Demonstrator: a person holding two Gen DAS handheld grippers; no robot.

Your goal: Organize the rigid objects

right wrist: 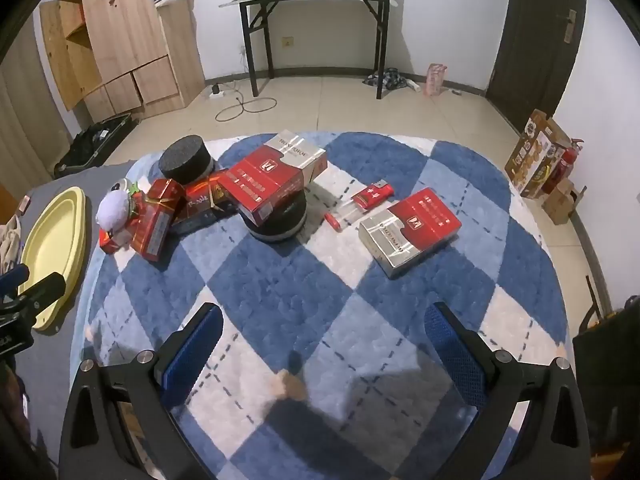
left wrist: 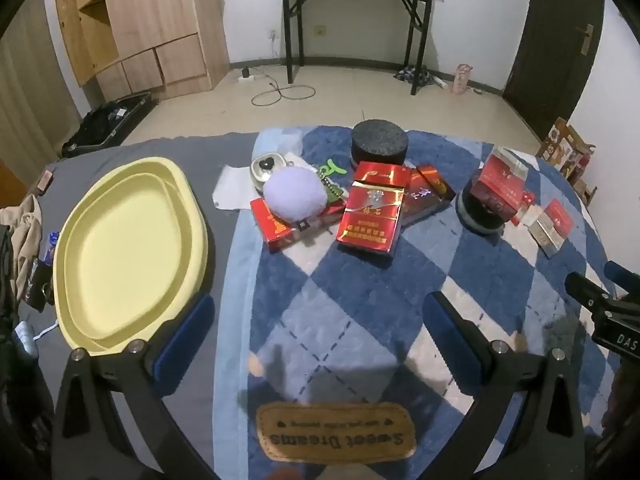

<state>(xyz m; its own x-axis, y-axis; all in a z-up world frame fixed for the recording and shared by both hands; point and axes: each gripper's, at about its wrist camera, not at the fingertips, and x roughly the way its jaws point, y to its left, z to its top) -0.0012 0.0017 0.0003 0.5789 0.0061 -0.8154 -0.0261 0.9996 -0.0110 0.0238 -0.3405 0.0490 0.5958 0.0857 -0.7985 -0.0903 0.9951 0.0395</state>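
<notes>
An empty yellow tray (left wrist: 120, 248) lies at the left on grey cloth, also seen as the yellow tray (right wrist: 52, 248) in the right wrist view. On the blue checked mat a heap holds red cigarette boxes (left wrist: 370, 216), a lilac pompom (left wrist: 290, 198), a black foam puck (left wrist: 380, 146) and a metal tin (left wrist: 268, 170). A red and silver box (right wrist: 408, 232) lies alone at the right; another red and silver box (right wrist: 272, 176) rests tilted on a round black puck (right wrist: 280, 220). My left gripper (left wrist: 320, 324) is open above bare mat. My right gripper (right wrist: 324, 332) is open over the mat, holding nothing.
A small red lighter-like packet (right wrist: 368, 198) lies between the two red and silver boxes. Crumpled cloth (left wrist: 22, 228) sits left of the tray. Beyond the mat are tiled floor, a wooden wardrobe (left wrist: 132, 32), a black-legged desk (left wrist: 352, 20) and a dark door (right wrist: 536, 36).
</notes>
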